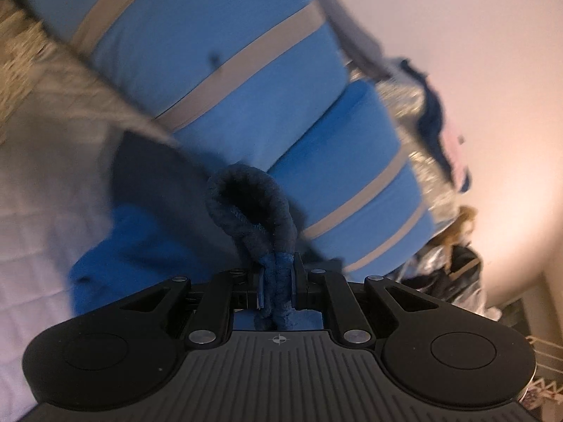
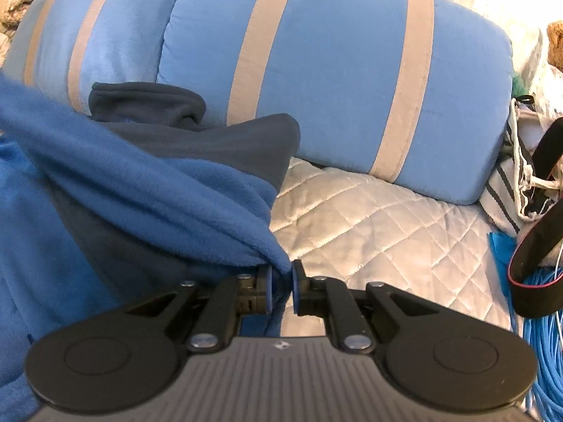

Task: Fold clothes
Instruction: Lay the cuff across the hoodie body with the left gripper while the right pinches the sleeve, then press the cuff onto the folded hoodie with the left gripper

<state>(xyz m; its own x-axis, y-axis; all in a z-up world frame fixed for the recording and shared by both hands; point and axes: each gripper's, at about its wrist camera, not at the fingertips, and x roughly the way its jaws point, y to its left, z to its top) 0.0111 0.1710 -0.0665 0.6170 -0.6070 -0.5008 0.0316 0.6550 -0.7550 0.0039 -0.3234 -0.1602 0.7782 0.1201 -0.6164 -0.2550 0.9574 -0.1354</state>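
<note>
A blue fleece garment (image 2: 116, 190) with dark navy panels is held up over a quilted bed. My right gripper (image 2: 281, 290) is shut on a blue edge of it; the cloth stretches away to the left and up. In the left wrist view, my left gripper (image 1: 278, 281) is shut on a bunched fold of the same fleece garment (image 1: 253, 207), a dark navy loop rising above the fingers. More of its blue cloth hangs below and to the left. That view is tilted and blurred.
Two blue pillows with grey stripes (image 2: 334, 81) lie against the head of the bed. The pale quilted bedspread (image 2: 380, 225) spreads out on the right. A black strap (image 2: 538, 246) and blue cable (image 2: 549, 334) sit at the right edge. A clothes pile (image 1: 436, 123) lies beside a wall.
</note>
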